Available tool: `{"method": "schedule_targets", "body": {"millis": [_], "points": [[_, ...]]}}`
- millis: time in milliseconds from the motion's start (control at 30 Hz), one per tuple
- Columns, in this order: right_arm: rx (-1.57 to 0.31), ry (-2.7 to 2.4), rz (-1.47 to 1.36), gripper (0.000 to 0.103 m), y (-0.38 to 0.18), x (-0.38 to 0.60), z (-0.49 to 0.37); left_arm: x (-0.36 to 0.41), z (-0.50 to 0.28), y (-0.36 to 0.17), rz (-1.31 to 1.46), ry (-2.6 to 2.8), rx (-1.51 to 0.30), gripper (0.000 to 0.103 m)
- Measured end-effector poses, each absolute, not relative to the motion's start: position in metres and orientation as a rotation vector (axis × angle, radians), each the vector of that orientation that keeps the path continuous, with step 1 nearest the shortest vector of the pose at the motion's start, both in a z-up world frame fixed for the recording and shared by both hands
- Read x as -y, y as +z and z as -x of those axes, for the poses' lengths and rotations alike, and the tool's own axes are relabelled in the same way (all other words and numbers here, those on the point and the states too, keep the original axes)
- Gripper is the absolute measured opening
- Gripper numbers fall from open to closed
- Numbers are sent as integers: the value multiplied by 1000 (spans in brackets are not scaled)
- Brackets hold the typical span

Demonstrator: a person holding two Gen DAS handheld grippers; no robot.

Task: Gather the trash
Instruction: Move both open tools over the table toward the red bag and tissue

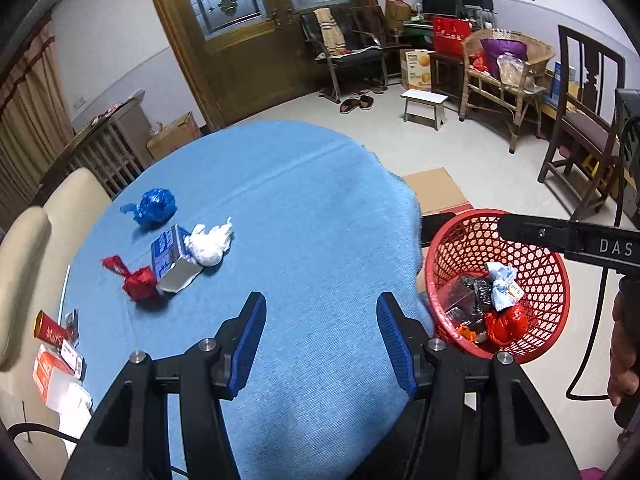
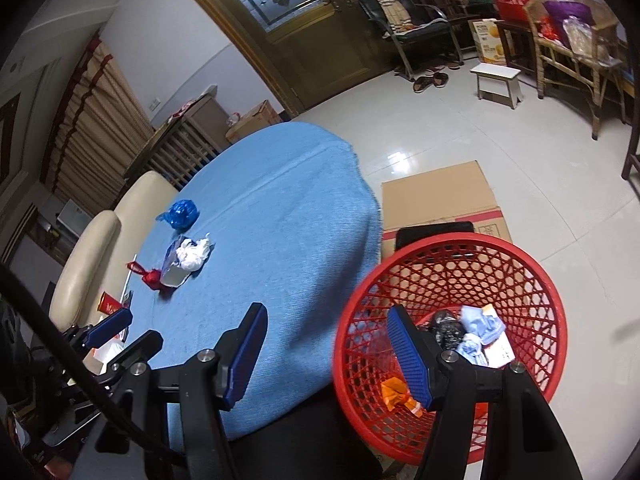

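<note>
On the blue tablecloth (image 1: 304,200) lie a crumpled blue bag (image 1: 155,207), a white paper wad (image 1: 209,244), a blue-and-white carton (image 1: 172,258) and a knotted red bag (image 1: 138,280). My left gripper (image 1: 322,340) hovers open over the cloth's near part, nothing between its blue pads. The red mesh basket (image 2: 520,276) stands on the floor to the right of the table and holds several pieces of trash. My right gripper (image 2: 326,354) is open and empty, one finger above the table edge, the other above the basket. The same trash pile (image 2: 186,256) shows on the cloth (image 2: 280,208) from the right wrist.
A cream chair (image 1: 44,216) stands at the table's left. Red packets and a small red tube (image 1: 48,328) lie at the near left edge. Flattened cardboard (image 2: 440,196) lies on the floor behind the basket. Chairs, a stool (image 1: 424,104) and boxes line the far wall.
</note>
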State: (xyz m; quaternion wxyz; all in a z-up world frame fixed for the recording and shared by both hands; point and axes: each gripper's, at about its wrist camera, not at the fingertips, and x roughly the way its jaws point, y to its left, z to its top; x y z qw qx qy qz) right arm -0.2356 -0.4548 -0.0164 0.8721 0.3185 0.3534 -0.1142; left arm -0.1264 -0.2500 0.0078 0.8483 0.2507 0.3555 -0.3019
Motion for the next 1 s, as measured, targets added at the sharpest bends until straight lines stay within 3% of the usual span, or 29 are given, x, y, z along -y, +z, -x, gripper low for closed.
{"method": "schedule_targets", "body": {"millis": [533, 1000], "points": [[-796, -87, -492, 67, 8, 367, 143, 113, 55, -27, -303, -373, -900, 58], [-896, 40, -454, 67, -8, 306, 49, 22, 18, -59, -172, -200, -985, 58]]}}
